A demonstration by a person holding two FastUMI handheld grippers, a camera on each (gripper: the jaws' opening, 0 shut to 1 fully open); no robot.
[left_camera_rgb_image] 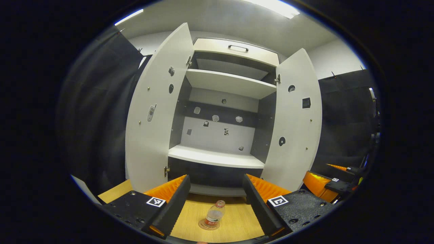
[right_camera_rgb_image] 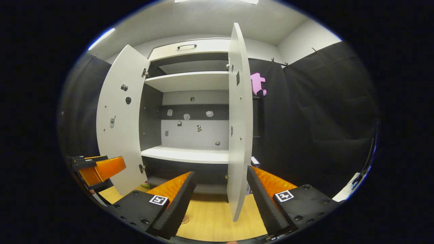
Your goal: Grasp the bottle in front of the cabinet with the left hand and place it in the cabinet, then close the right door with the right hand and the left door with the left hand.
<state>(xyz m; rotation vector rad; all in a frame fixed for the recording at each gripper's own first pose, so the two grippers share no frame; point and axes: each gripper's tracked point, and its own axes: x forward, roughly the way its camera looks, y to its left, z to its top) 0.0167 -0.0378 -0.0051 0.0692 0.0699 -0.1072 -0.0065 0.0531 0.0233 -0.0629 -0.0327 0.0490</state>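
Bottle (left_camera_rgb_image: 215,215) label unreadable, maybe red; L gripper (left_camera_rgb_image: 216,203), R gripper (right_camera_rgb_image: 220,203) spread, empty.

You face a cabinet (left_camera_rgb_image: 223,135) with both doors swung open, left door (left_camera_rgb_image: 152,112) and right door (left_camera_rgb_image: 295,118). A bottle (left_camera_rgb_image: 214,215) stands upright on the table (left_camera_rgb_image: 234,220) before it, between your left gripper's (left_camera_rgb_image: 215,200) spread fingers.
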